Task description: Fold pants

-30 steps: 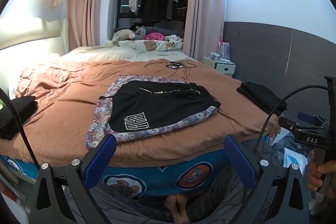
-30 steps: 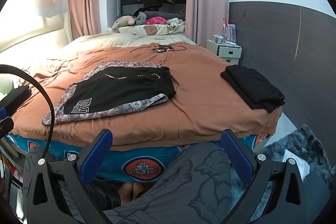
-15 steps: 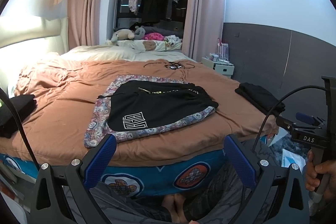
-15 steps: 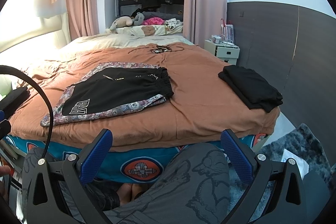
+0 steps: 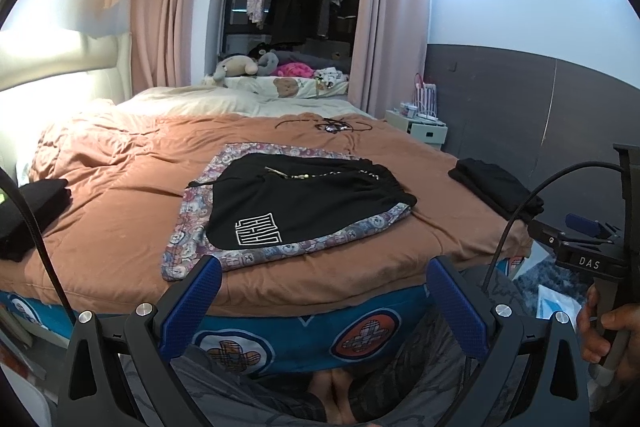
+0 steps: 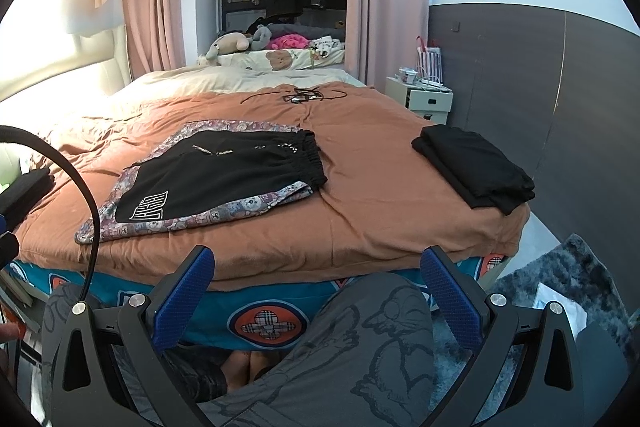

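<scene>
Patterned pants (image 5: 188, 227) mostly hidden under black shorts (image 5: 304, 203)

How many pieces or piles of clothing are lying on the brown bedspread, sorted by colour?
Black: 3, namely the black shorts with a white logo, the folded black stack at the right edge and the folded black pile at the left edge.
Patterned: 1, the floral patterned cloth under the shorts.
Total: 4.
</scene>
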Demonstrator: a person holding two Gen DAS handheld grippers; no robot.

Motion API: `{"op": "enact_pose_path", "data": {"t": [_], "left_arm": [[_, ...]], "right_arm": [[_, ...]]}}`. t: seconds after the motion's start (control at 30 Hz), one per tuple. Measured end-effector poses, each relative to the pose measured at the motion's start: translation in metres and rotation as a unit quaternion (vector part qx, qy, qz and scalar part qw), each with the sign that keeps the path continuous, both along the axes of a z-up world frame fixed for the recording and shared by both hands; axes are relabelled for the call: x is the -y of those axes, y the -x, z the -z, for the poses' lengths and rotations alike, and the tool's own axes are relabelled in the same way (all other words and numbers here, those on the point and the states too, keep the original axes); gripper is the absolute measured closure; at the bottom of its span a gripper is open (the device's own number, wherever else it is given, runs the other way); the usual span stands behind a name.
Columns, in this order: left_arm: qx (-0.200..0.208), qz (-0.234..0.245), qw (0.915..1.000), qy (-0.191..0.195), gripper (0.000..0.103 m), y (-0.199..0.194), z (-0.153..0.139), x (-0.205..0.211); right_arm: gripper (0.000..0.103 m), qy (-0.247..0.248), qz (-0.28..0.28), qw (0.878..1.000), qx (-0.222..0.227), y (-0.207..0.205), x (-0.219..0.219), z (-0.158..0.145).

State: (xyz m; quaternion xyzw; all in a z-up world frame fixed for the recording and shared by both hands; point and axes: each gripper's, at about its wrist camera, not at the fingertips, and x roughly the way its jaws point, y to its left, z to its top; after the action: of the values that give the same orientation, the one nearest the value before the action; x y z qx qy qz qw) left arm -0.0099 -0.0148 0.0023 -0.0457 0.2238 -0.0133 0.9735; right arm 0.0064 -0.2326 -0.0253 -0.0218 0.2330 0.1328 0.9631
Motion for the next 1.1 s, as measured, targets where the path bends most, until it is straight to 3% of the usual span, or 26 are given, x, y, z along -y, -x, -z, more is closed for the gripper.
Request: {"op": "enact_pose_path", "data": {"t": [1.1], "left_arm": [[-0.004,-0.002,1.0,0.004,0.0,0.0011,0.0008,0.0003]], "right_arm": [[0.0,-0.002,-0.014,1.0,0.0,-0.0016,0.0031,0.0017]]}}
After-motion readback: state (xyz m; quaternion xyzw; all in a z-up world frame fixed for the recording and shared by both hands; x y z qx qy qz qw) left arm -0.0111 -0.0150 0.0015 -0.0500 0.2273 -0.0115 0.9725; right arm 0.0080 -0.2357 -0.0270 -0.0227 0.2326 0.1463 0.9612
